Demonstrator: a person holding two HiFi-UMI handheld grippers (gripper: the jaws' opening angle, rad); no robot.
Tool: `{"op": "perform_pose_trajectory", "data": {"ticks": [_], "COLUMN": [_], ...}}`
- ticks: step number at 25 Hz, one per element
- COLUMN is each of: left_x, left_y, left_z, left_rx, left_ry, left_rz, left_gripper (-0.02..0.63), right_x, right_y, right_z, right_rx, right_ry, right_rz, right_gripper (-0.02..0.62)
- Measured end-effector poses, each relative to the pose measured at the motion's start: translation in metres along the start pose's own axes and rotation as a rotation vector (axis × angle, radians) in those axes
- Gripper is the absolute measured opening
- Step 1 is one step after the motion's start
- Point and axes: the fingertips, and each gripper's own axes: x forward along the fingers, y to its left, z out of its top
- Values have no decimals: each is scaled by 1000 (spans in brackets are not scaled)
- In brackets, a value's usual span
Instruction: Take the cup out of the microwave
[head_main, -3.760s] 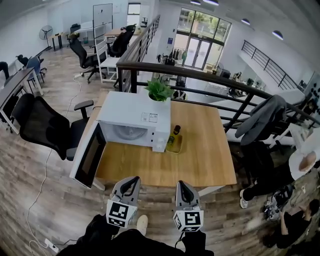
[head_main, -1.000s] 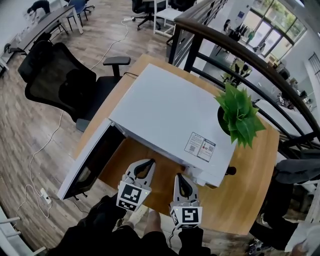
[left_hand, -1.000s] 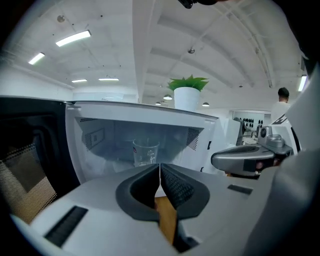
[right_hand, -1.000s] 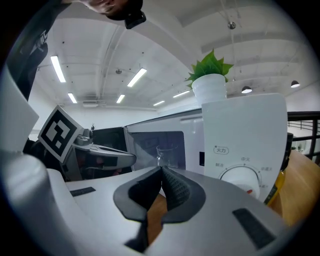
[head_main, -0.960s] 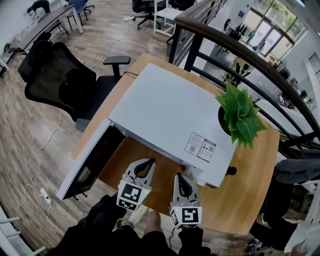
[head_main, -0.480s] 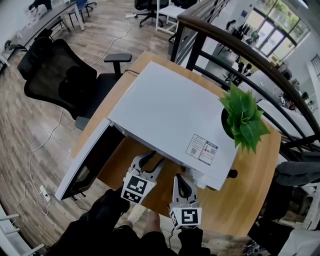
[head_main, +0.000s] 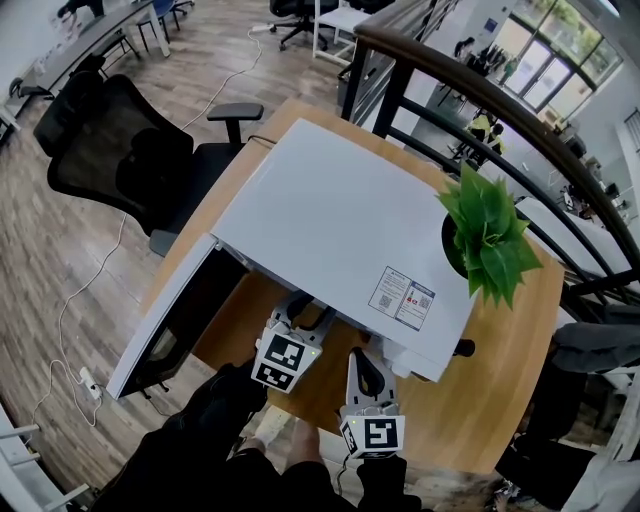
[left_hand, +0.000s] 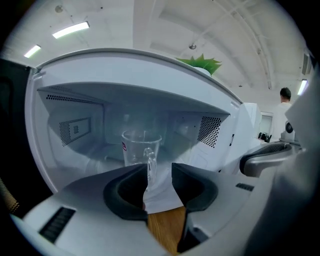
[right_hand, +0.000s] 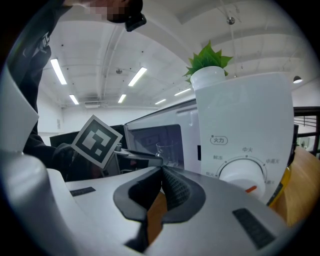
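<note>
1. Jaws of my left gripper (left_hand: 159, 172) have just been opening, nothing between them, aimed at the cup (left_hand: 141, 147) inside the open microwave (left_hand: 150, 75).
2. Right gripper (right_hand: 161, 175) jaws are together, empty, kept aside.

Bright, even light; fisheye-warped edges, perhaps slightly soft.

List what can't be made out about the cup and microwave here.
- Clear glass handled cup: absent from head view, hidden under the white microwave's top.
- Cup base: left gripper view, covered by the left tongs, whose jaws have just been opening; whether the handle is between them yet is unclear.
- Cup contents: glass too faint to tell.
- Yellow object: right gripper view, cut off by microwave and frame edge.
</note>
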Motion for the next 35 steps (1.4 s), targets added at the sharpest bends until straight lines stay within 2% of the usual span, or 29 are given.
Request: {"op": "perform_pose_trajectory", "data": {"ticks": [5, 9, 14, 24, 35], "left_x": [8, 15, 23, 39, 49], "left_y": [-2, -3, -6, -10, -9], "left_z": [-1, -2, -1, 1, -1], "left_rx": [9, 18, 32, 46, 51], "left_ry": [4, 9, 16, 20, 18], "left_rz": [-2, -4, -11, -38, -31], "left_gripper": [164, 160, 151, 125, 54], "right_x": [-1, -2, -4, -5, -4], "right_y": [0, -2, -2, -6, -6], "right_z": [-2, -3, -5, -5, -10], "right_rx": [4, 54, 21, 53, 47], "right_ry": [6, 0, 11, 9, 21], "right_rz": [12, 3, 20, -1, 11], "right_gripper": [14, 15, 15, 15, 15]}}
